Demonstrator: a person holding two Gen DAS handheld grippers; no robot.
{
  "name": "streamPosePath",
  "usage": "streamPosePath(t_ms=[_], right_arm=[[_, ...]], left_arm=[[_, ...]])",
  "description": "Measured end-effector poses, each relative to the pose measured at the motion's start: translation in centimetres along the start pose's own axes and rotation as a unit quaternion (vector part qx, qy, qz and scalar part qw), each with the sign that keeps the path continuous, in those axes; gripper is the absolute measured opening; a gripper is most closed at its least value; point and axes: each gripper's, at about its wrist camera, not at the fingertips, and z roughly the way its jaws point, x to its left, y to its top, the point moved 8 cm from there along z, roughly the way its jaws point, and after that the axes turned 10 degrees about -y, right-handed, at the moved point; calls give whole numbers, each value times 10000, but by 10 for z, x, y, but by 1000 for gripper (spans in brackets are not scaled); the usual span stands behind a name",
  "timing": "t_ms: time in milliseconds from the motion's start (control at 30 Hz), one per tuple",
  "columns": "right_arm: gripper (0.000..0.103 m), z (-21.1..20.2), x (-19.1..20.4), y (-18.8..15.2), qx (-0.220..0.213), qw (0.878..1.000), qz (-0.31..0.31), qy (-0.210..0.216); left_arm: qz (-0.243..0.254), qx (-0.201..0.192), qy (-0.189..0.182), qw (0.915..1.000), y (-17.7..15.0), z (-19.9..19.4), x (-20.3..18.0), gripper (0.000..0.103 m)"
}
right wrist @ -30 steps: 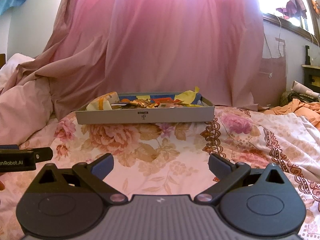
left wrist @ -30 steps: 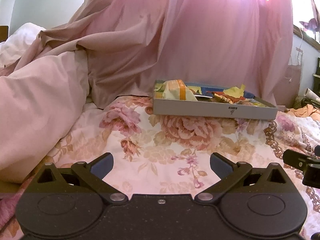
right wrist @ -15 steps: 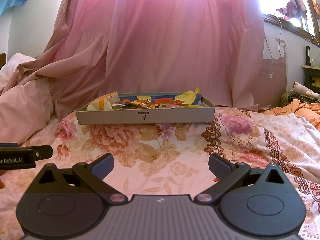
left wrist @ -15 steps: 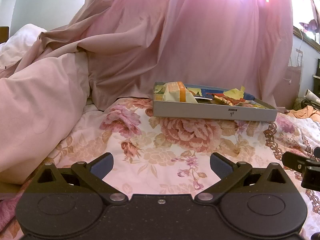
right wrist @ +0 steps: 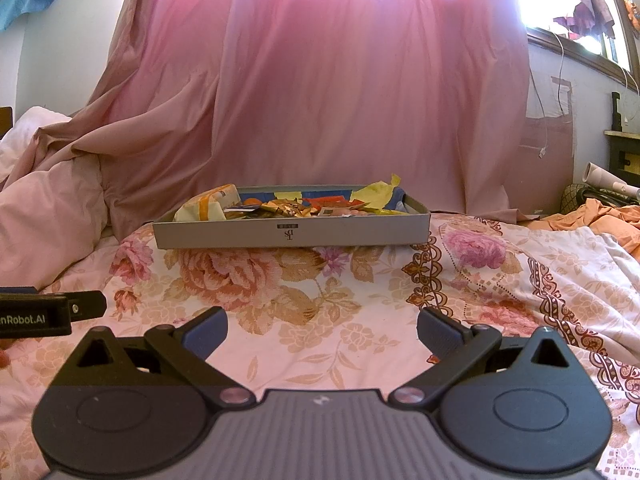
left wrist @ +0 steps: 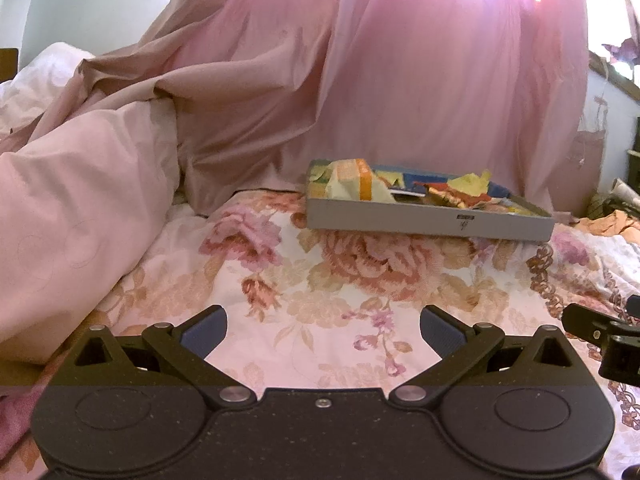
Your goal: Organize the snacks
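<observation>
right wrist view: the right gripper hangs low over the flowered bedspread with its jaws spread wide and nothing between them, and straight ahead along its fingers, well apart from the tips, sits the grey box of snacks. the box lies crosswise to this gripper, its long side facing the camera and running left to right, so a forward reach would meet the near wall square on, about at its middle. inside, a pale bag with an orange stripe is heaped at the left end, crumpled red and gold wrappers fill the middle, and a yellow packet stands up at the right end. in the left wrist view the left gripper is likewise wide open and empty, but the box lies ahead and off to its right, turned so that the left corner is nearest and the long wall runs away to the right; the striped bag is the item closest to this side. judged from the two views, the right gripper is the one lined up with the box, while the left is better placed for the bag end. the two grippers sit side by side, each one's tip showing at the edge of the other's view. a pink curtain hangs close behind the box, and a rumpled quilt lies to the left.
</observation>
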Motion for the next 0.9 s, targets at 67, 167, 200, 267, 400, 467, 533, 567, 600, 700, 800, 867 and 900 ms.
streamPosePath(t_ms=[67, 167, 200, 267, 400, 467, 533, 567, 600, 700, 800, 867, 900], right_arm=[[103, 0, 0, 0, 3, 10000, -3, -1], [103, 0, 0, 0, 1, 10000, -1, -2], [103, 0, 0, 0, 3, 10000, -1, -1], [103, -1, 0, 0, 1, 10000, -5, -3], [103, -1, 0, 0, -4, 10000, -14, -1], [103, -1, 1, 1, -9, 10000, -33, 5], [103, -1, 1, 1, -7, 10000, -39, 8], [103, -1, 1, 1, -9, 10000, -47, 13], [103, -1, 1, 0, -11, 10000, -48, 14], [103, -1, 1, 0, -8, 10000, -47, 12], [103, -1, 1, 0, -11, 10000, -47, 13], [103, -2, 1, 0, -12, 10000, -49, 12], [103, -2, 1, 0, -11, 10000, -49, 10]], left_arm=[[18, 0, 43, 10000, 1, -1, -1, 102], [-10, -5, -28, 10000, 2, -2, -3, 102], [-32, 9, -42, 10000, 1, -2, -3, 102], [-55, 28, -31, 10000, 0, -2, -3, 102], [-117, 42, 22, 9999, 0, -1, -1, 102], [-122, 45, 53, 9999, 0, -1, 0, 102], [-107, 47, 73, 9999, 0, -1, 0, 102], [-102, 49, 71, 9999, 0, -1, 0, 102], [-112, 44, 61, 9999, 0, -1, 0, 102], [-104, 41, 74, 9999, 0, -1, 0, 102], [-102, 39, 76, 9999, 0, -1, 0, 102], [-97, 36, 81, 9999, 1, -2, 1, 102], [-96, 34, 82, 9999, 1, -2, 1, 102]])
